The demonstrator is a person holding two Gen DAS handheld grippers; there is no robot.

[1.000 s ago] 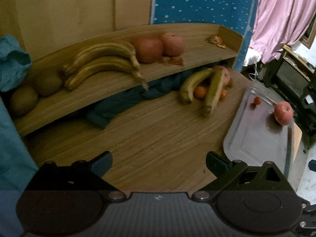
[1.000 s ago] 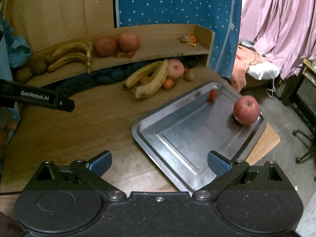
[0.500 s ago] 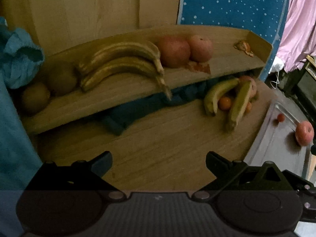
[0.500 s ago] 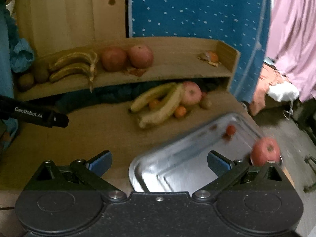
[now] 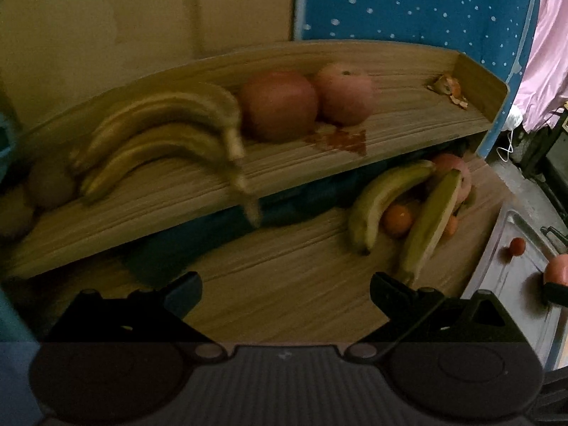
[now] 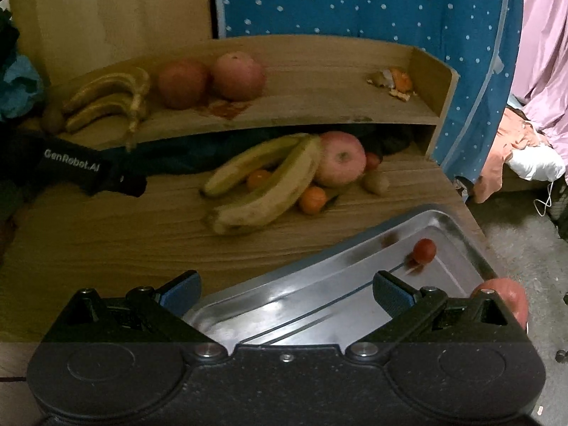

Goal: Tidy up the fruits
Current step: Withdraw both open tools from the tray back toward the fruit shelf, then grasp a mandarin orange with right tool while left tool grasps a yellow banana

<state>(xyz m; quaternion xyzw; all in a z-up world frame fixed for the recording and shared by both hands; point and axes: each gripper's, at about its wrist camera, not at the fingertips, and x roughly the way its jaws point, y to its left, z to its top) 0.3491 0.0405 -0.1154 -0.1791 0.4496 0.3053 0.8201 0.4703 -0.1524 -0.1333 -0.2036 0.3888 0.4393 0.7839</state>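
Observation:
Two bananas (image 6: 269, 184), a pink apple (image 6: 340, 159), small oranges (image 6: 312, 199) and a kiwi (image 6: 377, 181) lie in a heap on the wooden table (image 6: 106, 248). The same heap of bananas (image 5: 401, 209) shows at the right of the left wrist view. A raised shelf (image 5: 390, 131) holds two bananas (image 5: 159, 135) and two red apples (image 5: 280, 104). The metal tray (image 6: 319, 294) carries a small tomato (image 6: 424, 250) and a red apple (image 6: 511, 294). My left gripper (image 5: 285, 287) hovers open over bare table. My right gripper (image 6: 285, 285) stands open above the tray's near edge.
Orange peel (image 6: 394, 81) lies at the shelf's right end. A dark teal cloth (image 5: 284, 202) is stuffed under the shelf. A blue dotted fabric (image 6: 355, 0) hangs behind. Pink curtains (image 6: 546, 35) and clutter stand to the right, past the table edge.
Both grippers have moved forward toward the shelf and fruit heap. The tray and its apple have slid toward the lower right of each view. Both grippers stay open.

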